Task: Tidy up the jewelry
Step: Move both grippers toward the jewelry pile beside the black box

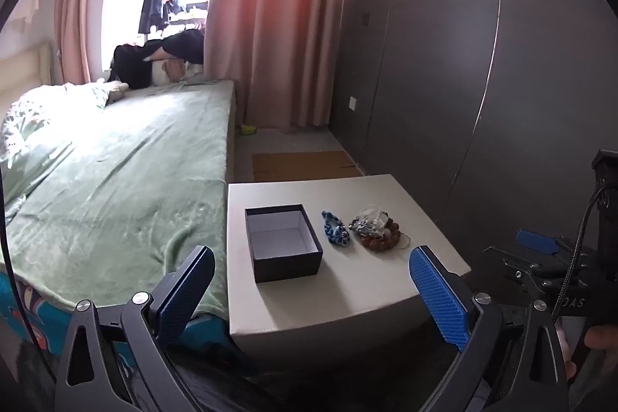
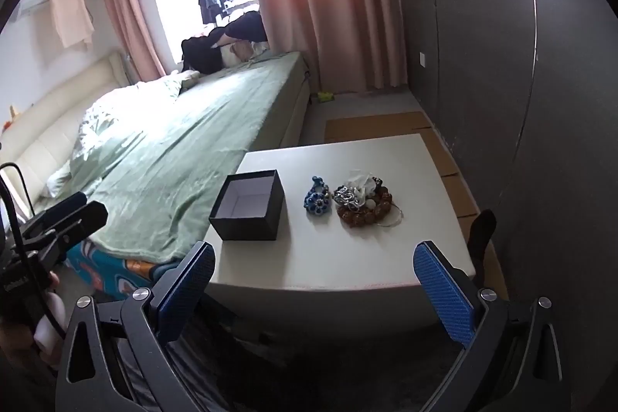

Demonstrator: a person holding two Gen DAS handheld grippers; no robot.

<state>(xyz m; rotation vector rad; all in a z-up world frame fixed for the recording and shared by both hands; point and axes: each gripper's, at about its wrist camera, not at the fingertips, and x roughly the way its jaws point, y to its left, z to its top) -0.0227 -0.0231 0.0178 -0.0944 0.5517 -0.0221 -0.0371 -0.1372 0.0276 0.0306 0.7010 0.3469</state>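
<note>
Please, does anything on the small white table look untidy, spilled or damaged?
Nothing looks spilled or broken. The dark box stands upright, open and empty. The only untidy spot is to its right: the brown bead bracelet lies tangled with silver and clear pieces, not sorted. The blue bead piece lies apart, between them.

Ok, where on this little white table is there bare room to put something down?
Free: the near strip of the white table in front of the black box, and the far band behind everything. Also the right edge past the brown bead bracelet. Crowded: the middle, where the blue bracelet sits close beside the bead pile.
</note>
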